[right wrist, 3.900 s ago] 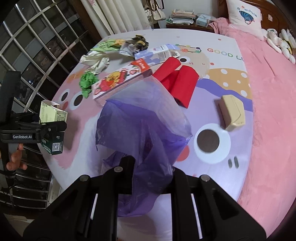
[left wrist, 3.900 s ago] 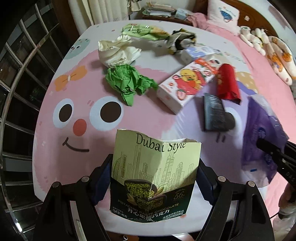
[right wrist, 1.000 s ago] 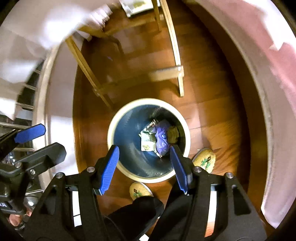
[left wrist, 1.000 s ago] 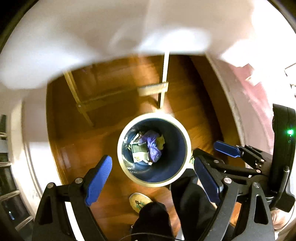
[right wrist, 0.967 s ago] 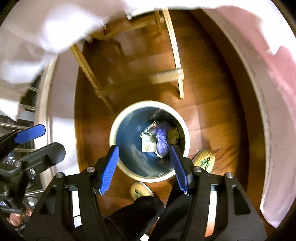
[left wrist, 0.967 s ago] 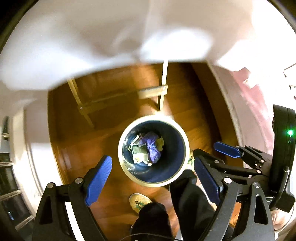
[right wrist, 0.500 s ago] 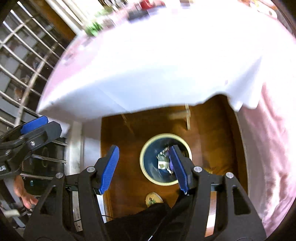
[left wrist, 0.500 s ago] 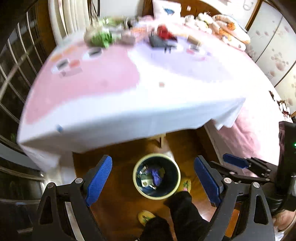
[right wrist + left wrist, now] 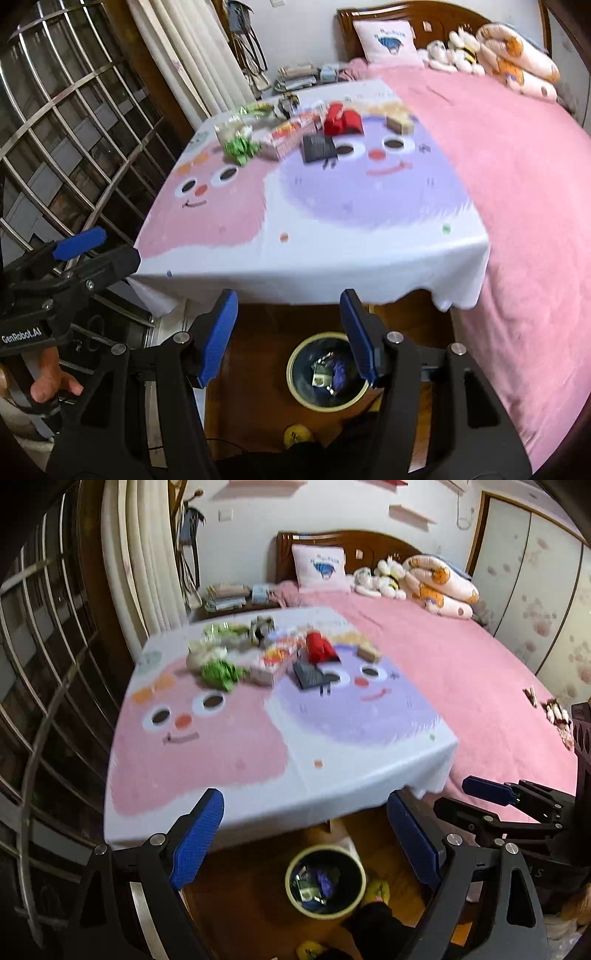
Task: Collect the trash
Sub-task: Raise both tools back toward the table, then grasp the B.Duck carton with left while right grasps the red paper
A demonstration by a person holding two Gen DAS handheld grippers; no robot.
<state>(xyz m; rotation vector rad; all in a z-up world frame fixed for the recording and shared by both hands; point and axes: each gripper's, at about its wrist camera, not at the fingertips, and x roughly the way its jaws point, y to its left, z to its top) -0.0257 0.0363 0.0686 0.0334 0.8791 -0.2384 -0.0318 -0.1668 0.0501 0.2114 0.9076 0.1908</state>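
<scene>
Both sets of fingers are released, with nothing held between the blue pads.

Left gripper (image 9: 304, 838): the fingers (image 9: 195, 836) stand wide apart. The waste bin (image 9: 347, 906) sits on the wooden floor (image 9: 240, 886), below and between the fingertips. It is round, with a pale rim and a dark blue interior. It holds several pieces of trash (image 9: 314, 882): a purple bag beside a box with pale and dark print, plus smaller scraps that are too blurred to identify.

Right gripper (image 9: 288, 338): the fingers (image 9: 218, 336) are parted, less widely than the left set. In this view the bin (image 9: 295, 373) lies between the fingertips and partly behind the right-hand finger. The purple bag (image 9: 338, 371) and the printed box (image 9: 320, 376) lie together in it.

The counter (image 9: 207, 753), covered by a cartoon-face cloth in pink and purple, extends ahead of both fingertip pairs, with its near edge just beyond them. The remaining trash is clustered at the far end, well away from the fingers:
- green crumpled paper (image 9: 219, 674)
- white crumpled paper (image 9: 201, 655)
- a printed carton (image 9: 275, 662)
- a red packet (image 9: 319, 648)
- a dark flat pack (image 9: 308, 675)
- a tan box (image 9: 367, 651)

A bed with a pink cover (image 9: 461, 672) lies to the right of the counter.

A hand (image 9: 51, 384) grips the left gripper's handle at the left edge of the right wrist view.
</scene>
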